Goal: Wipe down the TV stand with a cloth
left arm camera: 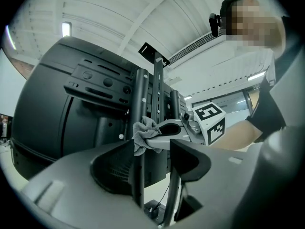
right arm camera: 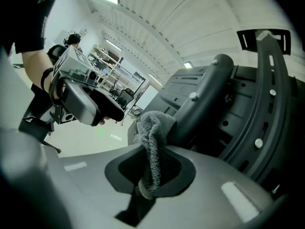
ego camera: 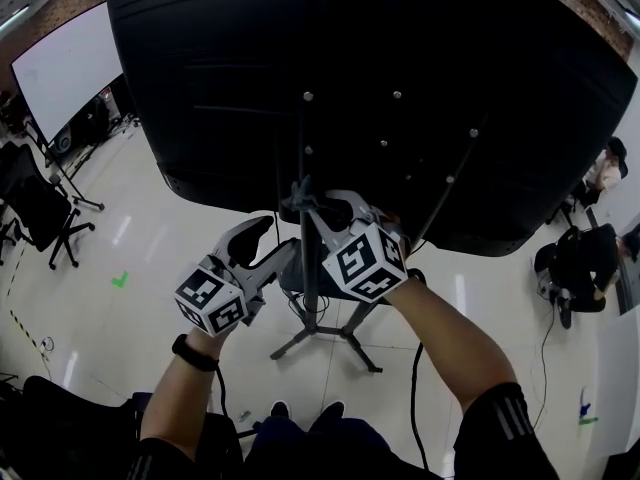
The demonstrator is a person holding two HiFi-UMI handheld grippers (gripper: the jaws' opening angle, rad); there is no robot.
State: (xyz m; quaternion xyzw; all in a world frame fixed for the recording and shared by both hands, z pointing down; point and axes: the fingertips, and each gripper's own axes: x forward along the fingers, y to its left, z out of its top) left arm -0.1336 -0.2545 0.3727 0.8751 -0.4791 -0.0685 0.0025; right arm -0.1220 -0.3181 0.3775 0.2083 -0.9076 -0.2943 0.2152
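We hold the right gripper (right arm camera: 150, 175) closed on a grey cloth (right arm camera: 152, 137). The cloth is pinched between the two jaws and its free end sticks out in front, so this end can be rubbed on the metal. It is pressed to the TV stand (ego camera: 312, 308), high on the upright post (left arm camera: 138, 94), just below where the post goes behind the black back of the television (ego camera: 380, 68). We judge this is the wiping step, at the upper part of the stand.

The left gripper (left arm camera: 152, 163) carries nothing. Its jaws are wide apart and the post passes between them, a little lower than the cloth. We think it is there to steady the stand, but we cannot tell if the jaws touch the post.

The curved bracket arm (right arm camera: 202, 94) of the mount is just beside the cloth. The television hangs over both grippers, so there is little room above. For a stroke down the post, the left gripper itself stands in the way. Lower, the feet (ego camera: 362, 353) of the stand spread on the floor and a black cable (ego camera: 413, 388) hangs near them. An office chair (ego camera: 40, 208) is well apart, on the left.
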